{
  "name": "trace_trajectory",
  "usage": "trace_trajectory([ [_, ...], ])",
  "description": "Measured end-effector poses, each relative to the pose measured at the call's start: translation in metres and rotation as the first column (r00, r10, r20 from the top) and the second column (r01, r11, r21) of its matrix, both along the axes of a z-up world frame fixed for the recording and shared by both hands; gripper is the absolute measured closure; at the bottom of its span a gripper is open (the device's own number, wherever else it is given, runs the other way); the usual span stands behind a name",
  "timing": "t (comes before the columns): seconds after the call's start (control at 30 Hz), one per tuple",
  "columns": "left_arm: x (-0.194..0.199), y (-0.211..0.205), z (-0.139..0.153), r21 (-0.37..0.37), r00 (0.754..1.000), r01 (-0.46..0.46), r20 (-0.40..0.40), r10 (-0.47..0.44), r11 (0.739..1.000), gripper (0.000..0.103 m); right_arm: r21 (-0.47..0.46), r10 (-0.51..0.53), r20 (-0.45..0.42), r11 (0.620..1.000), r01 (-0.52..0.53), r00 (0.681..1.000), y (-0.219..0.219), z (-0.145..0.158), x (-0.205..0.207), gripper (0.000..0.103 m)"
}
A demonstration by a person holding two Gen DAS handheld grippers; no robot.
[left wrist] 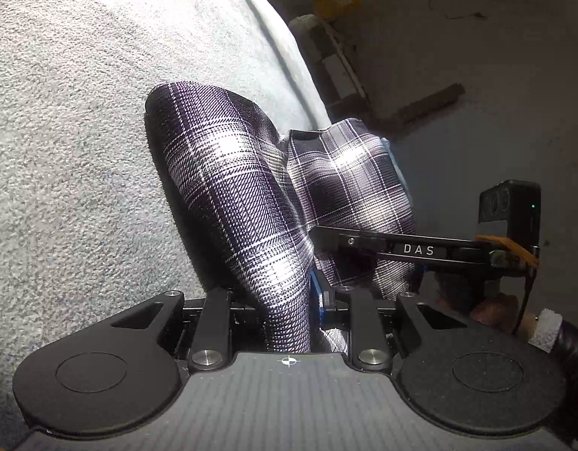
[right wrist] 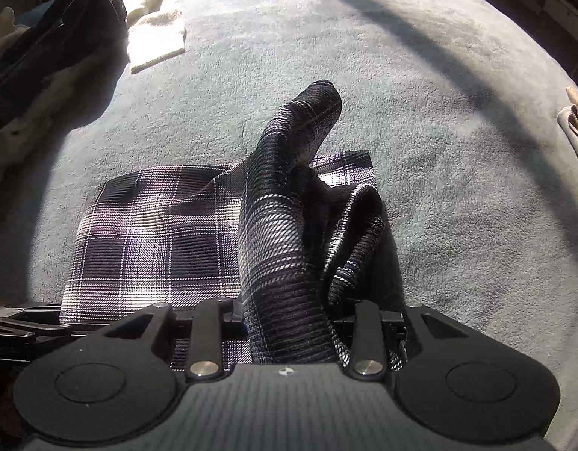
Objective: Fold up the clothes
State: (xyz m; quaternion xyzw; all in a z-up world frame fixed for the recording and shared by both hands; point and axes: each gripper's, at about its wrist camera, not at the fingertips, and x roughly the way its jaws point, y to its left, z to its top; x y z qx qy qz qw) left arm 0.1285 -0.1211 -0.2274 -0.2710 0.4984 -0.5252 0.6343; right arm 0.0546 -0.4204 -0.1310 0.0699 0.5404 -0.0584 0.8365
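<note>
Fingertips — buried under plaid cloth (left wrist: 229, 188)

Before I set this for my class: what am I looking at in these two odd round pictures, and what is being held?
No robot here: a person holds a hand tool in each hand, each with a two-fingered claw and a wide-angle camera looking along its fingers. One picture is from the left claw, the other from the right claw. Both are pinching bunched folds of the same plaid garment, part of which lies flat on a grey fleece blanket. In the left picture the right tool crosses the view. Also on the blanket: a folded white cloth and, at the left edge, a dark clothes pile.
</note>
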Motion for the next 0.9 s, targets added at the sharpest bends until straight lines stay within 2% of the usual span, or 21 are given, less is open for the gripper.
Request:
trace_trajectory([
  [0.37,-0.002,-0.005,0.006,0.009,1.000,0.022,-0.001,-0.022,1.000,0.080,-0.060,0.016,-0.037,0.998,-0.018,0.999,0.003,-0.005,0.008,0.067],
  [0.5,0.001,-0.006,0.007,0.013,0.999,0.042,-0.015,-0.041,0.999,0.080,-0.075,0.042,-0.082,0.996,-0.048,0.996,0.007,-0.009,0.017,0.067],
  [0.63,-0.001,-0.012,0.013,0.055,0.999,0.055,-0.004,-0.054,0.997,0.082,-0.043,0.051,-0.141,0.997,-0.057,0.989,0.003,-0.008,0.025,0.068],
  [0.7,-0.002,-0.019,0.021,0.095,0.996,0.079,0.026,-0.082,0.992,0.082,-0.018,0.034,-0.168,0.999,-0.037,0.985,0.000,-0.007,0.028,0.068],
  [0.77,-0.002,-0.023,0.027,0.124,0.994,0.094,0.050,-0.101,0.988,0.082,-0.017,0.065,-0.192,0.997,-0.070,0.979,0.002,-0.006,0.030,0.068],
  [0.9,-0.006,-0.027,0.031,0.132,0.990,0.100,0.084,-0.112,0.986,0.082,0.014,0.082,-0.155,0.997,-0.081,0.984,-0.001,-0.007,0.020,0.068],
])
